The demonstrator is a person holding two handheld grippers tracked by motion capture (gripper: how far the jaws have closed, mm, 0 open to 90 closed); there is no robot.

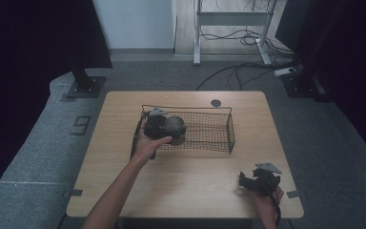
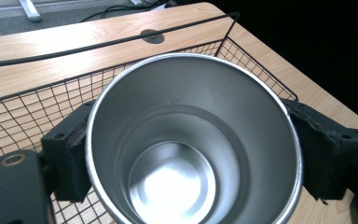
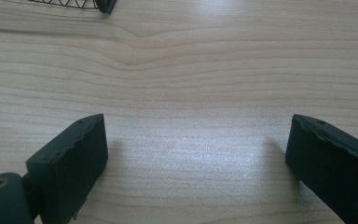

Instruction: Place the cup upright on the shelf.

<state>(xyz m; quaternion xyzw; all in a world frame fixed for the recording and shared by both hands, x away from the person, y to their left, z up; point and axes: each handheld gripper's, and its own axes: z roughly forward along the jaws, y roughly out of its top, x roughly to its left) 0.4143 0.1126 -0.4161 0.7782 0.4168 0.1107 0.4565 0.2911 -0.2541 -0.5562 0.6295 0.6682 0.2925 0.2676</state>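
From above, the left gripper held a steel cup over the wire basket's left end; up close its jaws pinched the smooth wall, which might slip, while the right gripper gaped empty over the table.

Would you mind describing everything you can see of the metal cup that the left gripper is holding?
The metal cup is a round, shiny steel-looking tumbler, empty, with a thin rim and a stepped inner wall narrowing to a flat bright bottom. Its mouth faces the left gripper's camera. The left gripper clamps it, one black pad on each side of the outer wall. It is held at the left end of the wire basket.
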